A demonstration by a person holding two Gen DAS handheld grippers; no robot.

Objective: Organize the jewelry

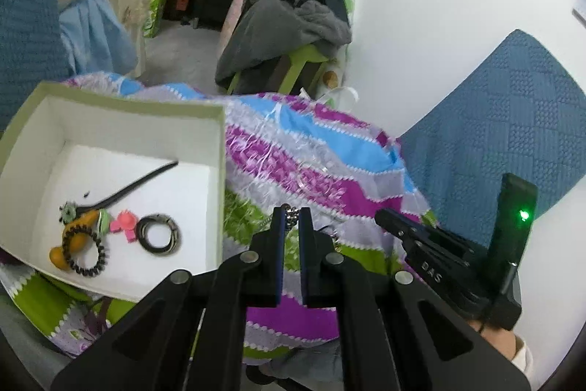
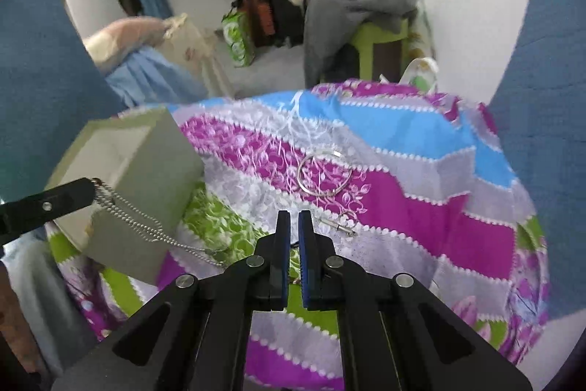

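Left wrist view, from the left: an open box (image 1: 216, 149) with green rim and white inside sits on the striped cloth (image 1: 329, 171). Inside it lie a black hair stick (image 1: 139, 185), a coiled black hair tie (image 1: 88, 255), a pink piece (image 1: 124, 222) and a dark ring (image 1: 159, 234). Just right of the box, the left gripper (image 1: 291, 213) has its jaws pinched nearly shut on a silver ball chain (image 1: 292, 216), which shows at the tips. Farther right is the right gripper (image 1: 388, 220), seen from the side, its green light on.

In the right wrist view, the left gripper (image 2: 91, 187) enters at the left edge, the ball chain (image 2: 146, 226) hanging from its tip across the box's outer wall (image 2: 146, 178) and running toward the right gripper (image 2: 294, 218). That one's jaws are closed; a thin link (image 2: 293, 246) shows between its pads, though I cannot tell if they grip it. Beyond, on the cloth, lie a silver bangle (image 2: 324, 173) and, nearer, a small hoop earring (image 2: 340, 222).
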